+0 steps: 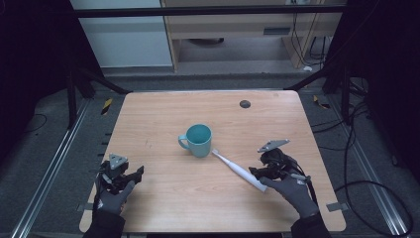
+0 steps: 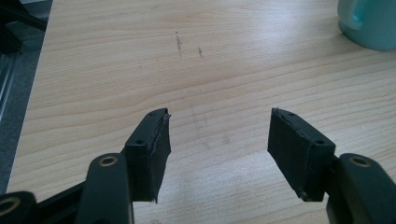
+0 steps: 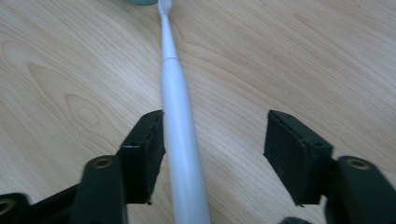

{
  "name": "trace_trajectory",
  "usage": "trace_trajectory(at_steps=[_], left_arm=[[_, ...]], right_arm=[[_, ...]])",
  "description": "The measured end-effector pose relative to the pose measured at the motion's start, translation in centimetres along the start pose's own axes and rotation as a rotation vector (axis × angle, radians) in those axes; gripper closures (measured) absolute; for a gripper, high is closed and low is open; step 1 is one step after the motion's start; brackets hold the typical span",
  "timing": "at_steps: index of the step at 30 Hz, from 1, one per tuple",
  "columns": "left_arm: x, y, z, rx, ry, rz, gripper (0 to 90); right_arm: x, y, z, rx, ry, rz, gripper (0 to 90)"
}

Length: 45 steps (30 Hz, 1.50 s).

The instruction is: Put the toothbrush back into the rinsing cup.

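Right gripper [image 3: 212, 156] released, jaws straddling slim white toothbrush [image 3: 180, 140] flat on table [image 1: 163, 198]; left gripper [image 2: 217, 154] released.

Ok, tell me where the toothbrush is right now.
The white toothbrush lies flat on the table's right half in the high view, head near the teal mug, handle between the open right gripper jaws.

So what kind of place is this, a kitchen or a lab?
Probably a lab recording rig, not a kitchen: a bare wooden table inside a dark metal frame, with loose cables on grey carpet.
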<state>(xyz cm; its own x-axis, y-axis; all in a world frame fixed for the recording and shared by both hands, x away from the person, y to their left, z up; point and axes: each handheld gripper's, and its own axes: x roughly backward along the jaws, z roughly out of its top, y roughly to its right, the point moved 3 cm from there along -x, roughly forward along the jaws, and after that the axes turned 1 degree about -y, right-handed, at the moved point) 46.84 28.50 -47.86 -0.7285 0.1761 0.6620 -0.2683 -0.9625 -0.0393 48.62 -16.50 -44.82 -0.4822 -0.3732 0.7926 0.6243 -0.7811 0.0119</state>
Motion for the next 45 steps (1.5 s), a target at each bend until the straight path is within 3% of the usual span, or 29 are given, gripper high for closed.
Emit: trace_trajectory(at_steps=[7, 16, 29, 45], left_arm=[[0.0, 0.0, 0.0, -0.004, -0.006, -0.003, 38.2], [-0.1, 0.0, 0.0, -0.006, -0.011, -0.003, 38.1], [-0.2, 0.0, -0.2, -0.012, -0.021, -0.005, 38.1], [-0.3, 0.0, -0.2, -0.016, -0.029, -0.005, 38.2]], right_arm=[[-0.6, -0.8, 1.6, 0.052, -0.054, 0.011, 33.7], [-3.2, -1.9, 2.2, 0.102, -0.182, 0.032, 38.7], [-5.5, -1.8, 1.6, 0.113, -0.291, 0.057, 47.6], [-7.1, -1.8, 1.2, 0.113, -0.379, 0.075, 57.4]])
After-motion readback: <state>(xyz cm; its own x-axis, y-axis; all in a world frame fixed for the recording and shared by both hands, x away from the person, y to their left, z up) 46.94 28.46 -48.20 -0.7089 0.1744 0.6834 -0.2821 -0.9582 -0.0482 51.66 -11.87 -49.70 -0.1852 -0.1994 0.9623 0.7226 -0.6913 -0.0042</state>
